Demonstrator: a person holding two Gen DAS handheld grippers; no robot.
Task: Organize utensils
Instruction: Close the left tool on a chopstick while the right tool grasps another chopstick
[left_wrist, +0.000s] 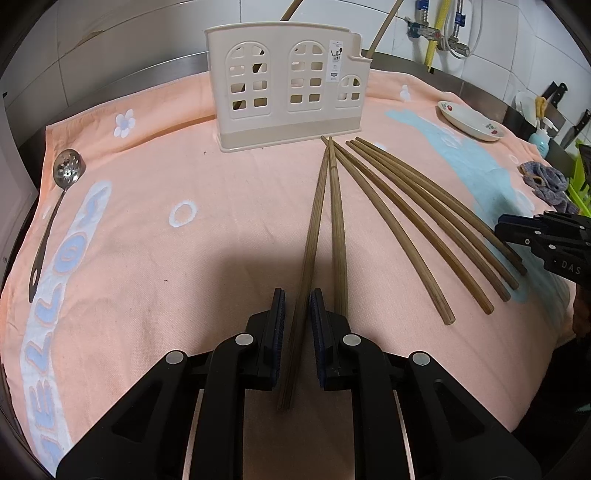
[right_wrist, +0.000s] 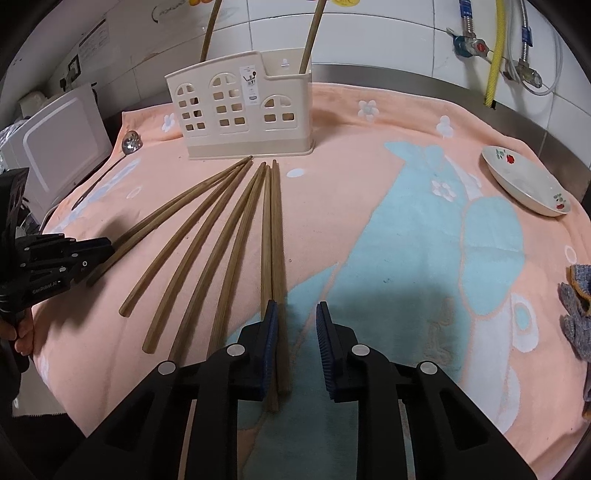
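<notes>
Lying far off to the left of my left jaws, a slotted metal spoon (left_wrist: 68, 170) rests on the peach towel (left_wrist: 221, 229), its handle running back toward me. Ahead of those jaws and slightly left stands the cream utensil holder (left_wrist: 286, 88), upright on the towel, with two wooden handles rising out of its top. My left gripper (left_wrist: 297, 306) has its jaws a narrow gap apart, and one long wooden chopstick (left_wrist: 308, 258) runs straight through that gap, its butt end reaching back past my pads; I cannot tell whether the pads press it or only flank it. A second chopstick (left_wrist: 338, 236) lies just to the right of my right pad, crossing the first near their tips at the foot of the holder. Further right, four more chopsticks (left_wrist: 424, 229) fan out across the towel.

My right gripper (right_wrist: 297, 314) hangs over the right edge of that fan with its jaws clearly apart and nothing between them; the nearest pair of chopsticks (right_wrist: 271, 229) lies just beside and partly under my left pad. Well to the right of these jaws a flowered shallow dish (right_wrist: 524, 182) sits on the towel, and a grey cloth (right_wrist: 576, 317) lies at the far right edge
</notes>
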